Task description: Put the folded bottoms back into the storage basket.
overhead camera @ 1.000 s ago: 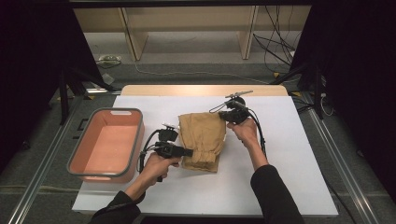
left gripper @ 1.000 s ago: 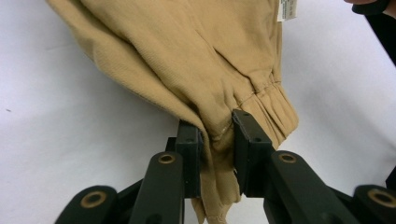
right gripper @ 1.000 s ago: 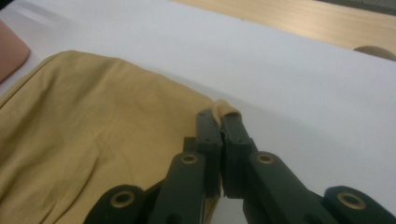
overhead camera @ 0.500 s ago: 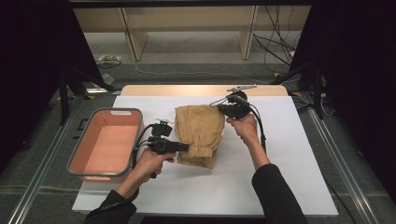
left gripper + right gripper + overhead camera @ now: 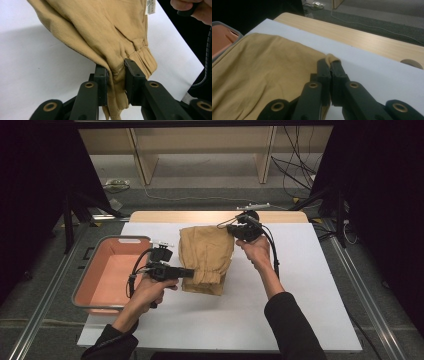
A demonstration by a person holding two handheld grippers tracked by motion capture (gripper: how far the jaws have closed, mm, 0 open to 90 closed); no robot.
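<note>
- Two hand-held grippers worked one tan garment [image 5: 205,257] over a white sheet [image 5: 300,310] that covered the table.
- At the far left, a salmon-pink bin [image 5: 82,290] with a grey rim stood at the sheet's left edge, its interior bare as far as the high view showed.
- Just right of the bin, the left gripper [image 5: 189,272] pointed rightward, its jaws clamped on the garment's gathered, elastic-looking near edge; the left gripper view showed the cloth [image 5: 100,32] pinched between the two black jaws and hanging clear of the sheet.
- The garment itself, folded and rumpled, spanned the middle of the sheet between the two grippers, and a small white label [image 5: 150,6] showed near its upper edge in the left gripper view.
- At the right, the right gripper [image 5: 235,231] had its jaws closed on the garment's far right corner; in the right gripper view a small fold of cloth [image 5: 332,58] poked above the pressed-together jaw tips.
- Beyond the sheet's far edge, a strip of bare wooden tabletop [image 5: 372,37] was visible.
</note>
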